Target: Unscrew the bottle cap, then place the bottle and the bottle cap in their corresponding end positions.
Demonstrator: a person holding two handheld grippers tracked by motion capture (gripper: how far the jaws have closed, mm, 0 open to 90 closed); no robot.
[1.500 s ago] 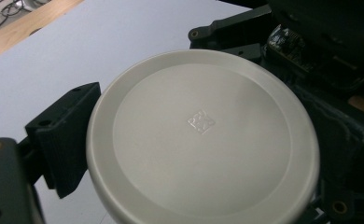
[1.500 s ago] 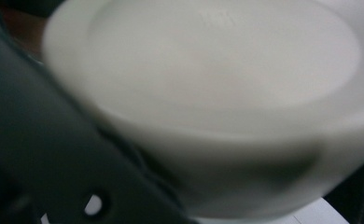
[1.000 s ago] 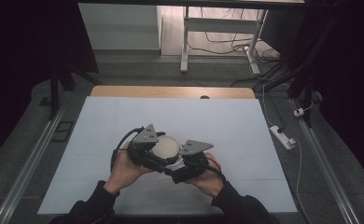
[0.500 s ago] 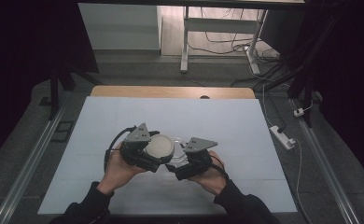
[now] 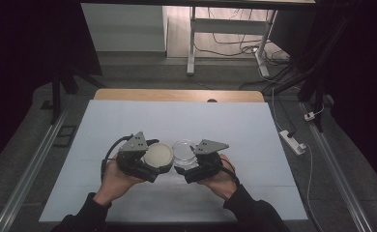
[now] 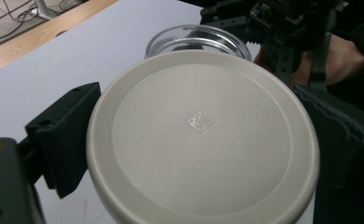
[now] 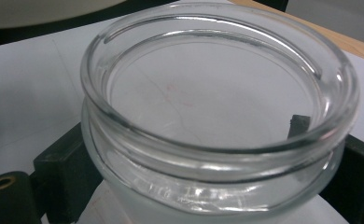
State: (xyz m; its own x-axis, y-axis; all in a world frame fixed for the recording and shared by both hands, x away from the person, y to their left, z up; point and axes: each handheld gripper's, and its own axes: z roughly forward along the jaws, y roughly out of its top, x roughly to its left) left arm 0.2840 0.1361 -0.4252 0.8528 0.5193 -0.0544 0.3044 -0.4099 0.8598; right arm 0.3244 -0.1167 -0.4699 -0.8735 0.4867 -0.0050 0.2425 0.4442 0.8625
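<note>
Glass jar [image 5: 183, 151], one; cream lid [image 5: 158, 154], one

Round off-white lid [image 6: 202, 140] with a small embossed square at its centre, off the jar and lying flat and level, just beside a clear, open, upright, empty glass jar [image 7: 217, 112] with a thick rim, both near the counter's front.

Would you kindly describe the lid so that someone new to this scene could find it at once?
Start at the pale sheet covering the table, then look near its front edge, where two hands meet. The lid sits between the jaws of the left gripper. It is an opaque, cream-coloured disc, unlike the clear glass jar beside it.
</note>
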